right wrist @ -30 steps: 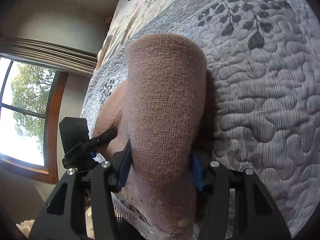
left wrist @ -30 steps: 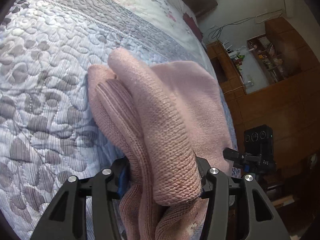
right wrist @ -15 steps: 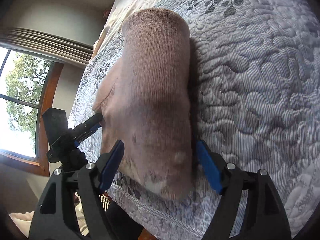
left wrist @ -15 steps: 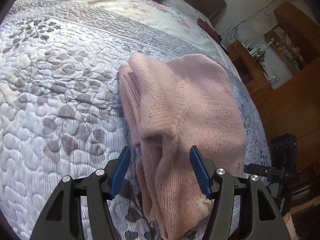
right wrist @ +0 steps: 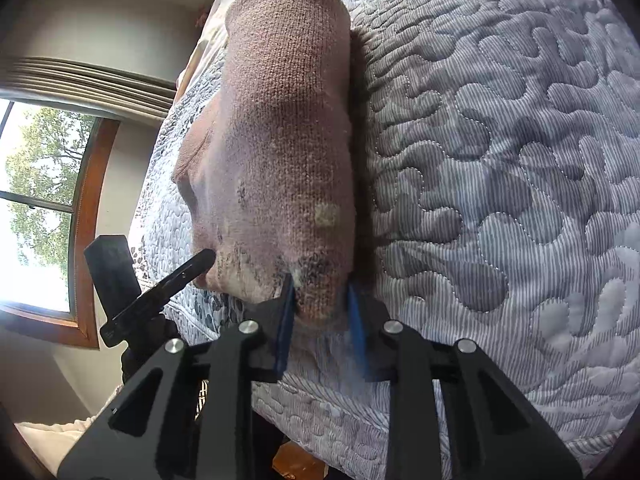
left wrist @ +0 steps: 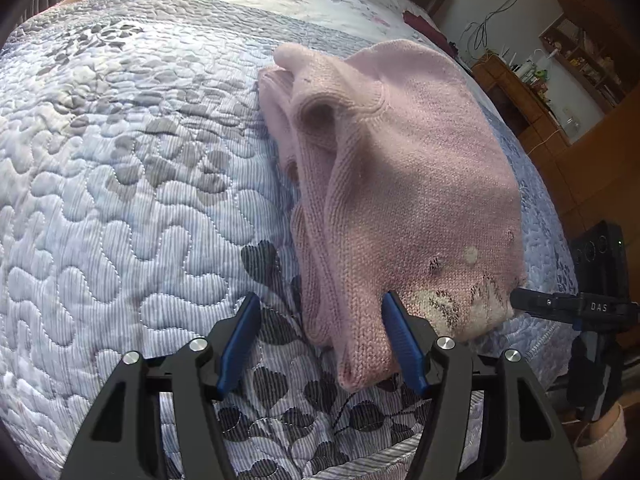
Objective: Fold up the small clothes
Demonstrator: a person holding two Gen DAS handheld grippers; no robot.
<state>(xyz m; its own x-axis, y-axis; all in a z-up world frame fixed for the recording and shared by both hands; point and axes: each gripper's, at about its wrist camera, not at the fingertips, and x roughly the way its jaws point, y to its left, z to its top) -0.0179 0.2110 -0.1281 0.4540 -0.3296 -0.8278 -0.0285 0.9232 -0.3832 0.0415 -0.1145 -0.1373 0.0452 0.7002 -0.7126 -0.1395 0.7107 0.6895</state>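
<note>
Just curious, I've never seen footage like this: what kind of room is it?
Most likely a bedroom in a home. A pink knit sweater lies folded on a quilted bedspread, with wooden shelves against one wall and a curtained window.

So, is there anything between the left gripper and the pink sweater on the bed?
Nothing visible stands between them. The left gripper is open, with the near edge of the pink sweater already between its fingers, on the quilt. The right gripper grips the same edge farther to the right, out of the way.

The pink sweater [right wrist: 280, 152] hides the right hand-held gripper [right wrist: 320, 300] pads' contact.
</note>
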